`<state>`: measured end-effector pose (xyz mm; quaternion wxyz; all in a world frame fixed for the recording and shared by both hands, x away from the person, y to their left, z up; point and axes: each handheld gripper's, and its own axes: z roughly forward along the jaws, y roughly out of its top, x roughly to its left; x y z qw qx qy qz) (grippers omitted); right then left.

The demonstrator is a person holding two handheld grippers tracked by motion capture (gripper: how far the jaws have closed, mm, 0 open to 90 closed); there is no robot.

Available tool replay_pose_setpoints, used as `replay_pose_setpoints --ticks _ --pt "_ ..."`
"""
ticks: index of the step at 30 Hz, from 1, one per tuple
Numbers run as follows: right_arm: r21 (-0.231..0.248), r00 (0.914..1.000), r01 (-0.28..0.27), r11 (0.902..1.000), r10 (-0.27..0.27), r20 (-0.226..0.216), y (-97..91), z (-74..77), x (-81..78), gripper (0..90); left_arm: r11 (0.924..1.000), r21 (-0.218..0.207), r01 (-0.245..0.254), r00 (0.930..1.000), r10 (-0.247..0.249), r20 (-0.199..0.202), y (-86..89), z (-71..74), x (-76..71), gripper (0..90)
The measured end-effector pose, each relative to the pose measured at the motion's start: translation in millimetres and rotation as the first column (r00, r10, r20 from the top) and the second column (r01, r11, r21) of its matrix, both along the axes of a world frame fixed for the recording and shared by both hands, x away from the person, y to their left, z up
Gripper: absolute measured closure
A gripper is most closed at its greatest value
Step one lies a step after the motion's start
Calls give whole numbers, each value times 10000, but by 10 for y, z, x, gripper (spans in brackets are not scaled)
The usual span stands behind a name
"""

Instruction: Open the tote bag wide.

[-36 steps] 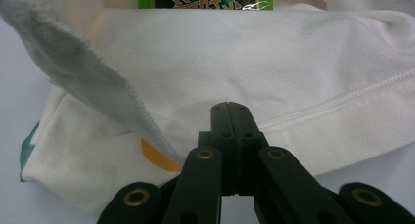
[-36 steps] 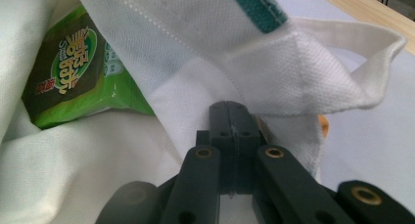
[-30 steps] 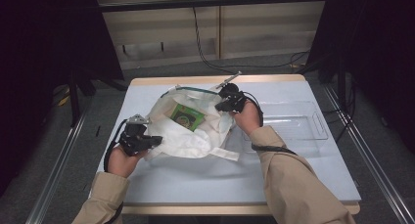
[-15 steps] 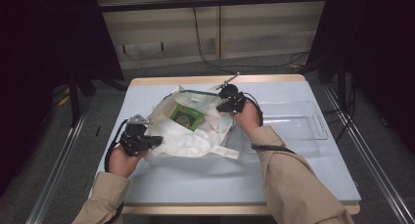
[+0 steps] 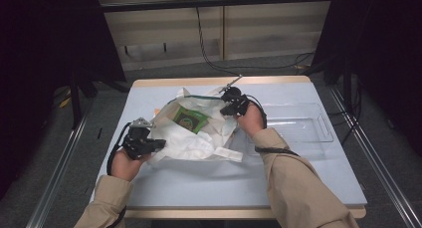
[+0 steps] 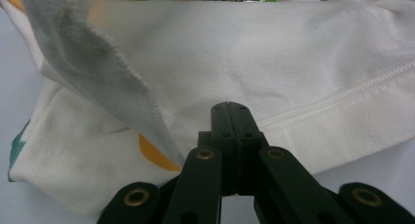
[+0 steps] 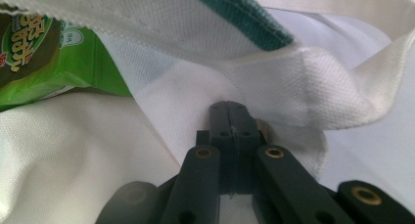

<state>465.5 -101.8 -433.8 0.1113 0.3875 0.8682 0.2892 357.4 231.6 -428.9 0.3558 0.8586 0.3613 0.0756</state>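
Nothing has shifted since a second ago: both hands hold steady over the white bag (image 5: 191, 138) at the table's (image 5: 199, 183) middle, a green packet (image 5: 190, 119) showing in its mouth. Left gripper (image 5: 154, 144) is clamped on the near-left hem, right gripper (image 5: 224, 107) on the far rim, both jaws fully closed on fabric. Soft, light and floppy, the cloth looks best held by its stitched edges.
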Motion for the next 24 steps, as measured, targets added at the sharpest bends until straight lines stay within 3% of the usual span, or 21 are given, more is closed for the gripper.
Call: replay_pose_setpoints --ticks 8,18,24 --pt "-89 9999 63 9999 -64 -83 13 -23 0 900 9995 296 69 9998 -65 -166 -19 -51 3 900" --pt "-483 9997 -78 9988 67 -217 47 -36 8 900 9991 424 39 9997 -28 -246 -42 -89 0 900" --pt "-433 9998 -82 9990 75 -165 45 -34 2 900 9995 311 55 9997 -48 -219 -34 -75 -3 900"
